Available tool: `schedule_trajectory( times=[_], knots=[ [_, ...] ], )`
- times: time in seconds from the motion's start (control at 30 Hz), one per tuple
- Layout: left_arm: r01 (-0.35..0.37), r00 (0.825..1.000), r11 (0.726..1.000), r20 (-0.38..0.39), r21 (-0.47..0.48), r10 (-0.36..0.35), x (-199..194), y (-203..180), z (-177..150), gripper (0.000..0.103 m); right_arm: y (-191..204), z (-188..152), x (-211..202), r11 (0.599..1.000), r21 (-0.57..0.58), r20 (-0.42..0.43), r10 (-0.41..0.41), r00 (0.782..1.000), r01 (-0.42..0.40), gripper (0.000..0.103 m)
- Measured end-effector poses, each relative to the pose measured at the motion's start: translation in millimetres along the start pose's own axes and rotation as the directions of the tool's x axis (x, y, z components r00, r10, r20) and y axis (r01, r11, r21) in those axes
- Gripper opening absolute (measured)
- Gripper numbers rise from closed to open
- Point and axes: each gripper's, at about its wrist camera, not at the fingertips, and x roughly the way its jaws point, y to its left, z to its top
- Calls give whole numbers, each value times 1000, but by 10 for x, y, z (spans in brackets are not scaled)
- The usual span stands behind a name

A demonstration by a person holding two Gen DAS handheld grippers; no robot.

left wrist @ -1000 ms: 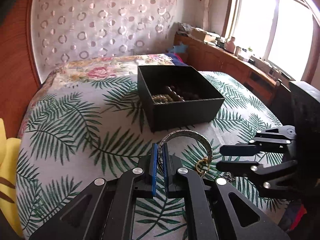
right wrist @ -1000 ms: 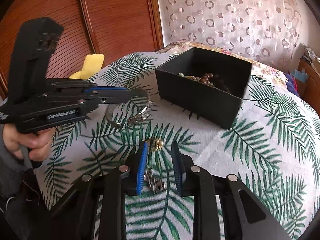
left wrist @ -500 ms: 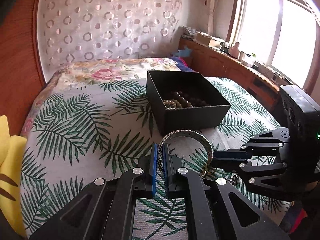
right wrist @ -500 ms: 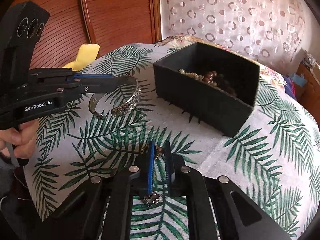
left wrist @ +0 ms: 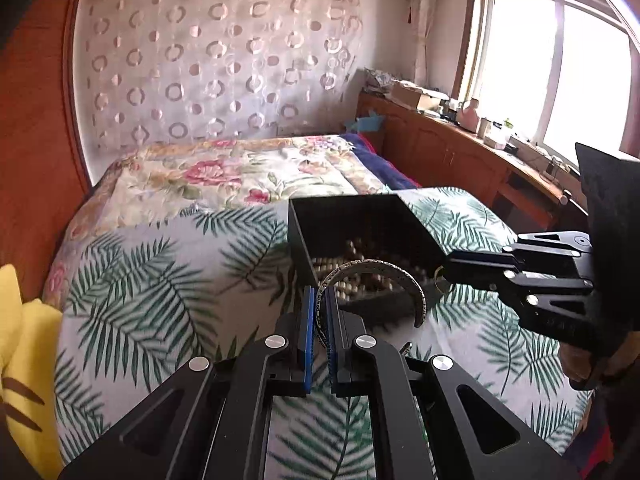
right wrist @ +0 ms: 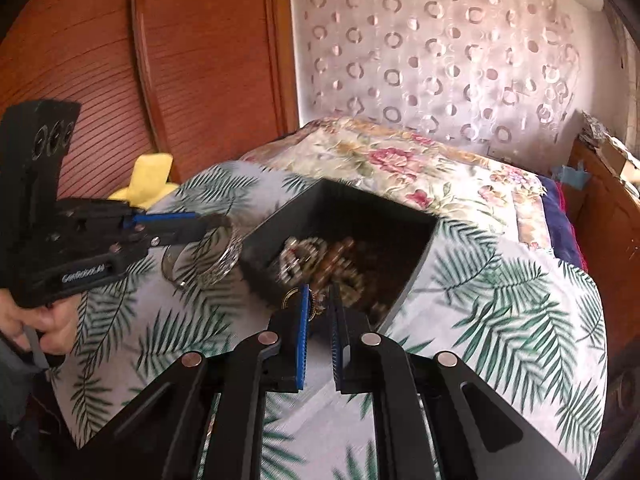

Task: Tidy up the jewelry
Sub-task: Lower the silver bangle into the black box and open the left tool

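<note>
Both claws are shut on jewelry beside the black box (left wrist: 372,216). Left claw (left wrist: 319,320) pinches one end of a silver cuff bracelet (left wrist: 384,276) between its blue pads, the open band arching up in front of the box's near wall, off the bedspread. Right claw (right wrist: 318,312) is nearly closed on a small gold-coloured piece (right wrist: 316,304), too blurred to name, held at the box's near edge. Beaded bracelets (right wrist: 320,256) lie heaped inside the box. It sits on a palm-leaf bedspread (left wrist: 152,280), with a floral quilt (left wrist: 240,172) behind and a yellow cloth (right wrist: 150,176) at the bed's left edge.
</note>
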Motion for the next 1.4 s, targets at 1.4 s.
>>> schedule_trajectory(
  times=[1.4],
  knots=[
    [11, 999, 999, -46, 42, -9, 215, -162, 8, 43, 110, -592, -305, 997, -2, -21, 80, 997, -80, 29]
  ],
)
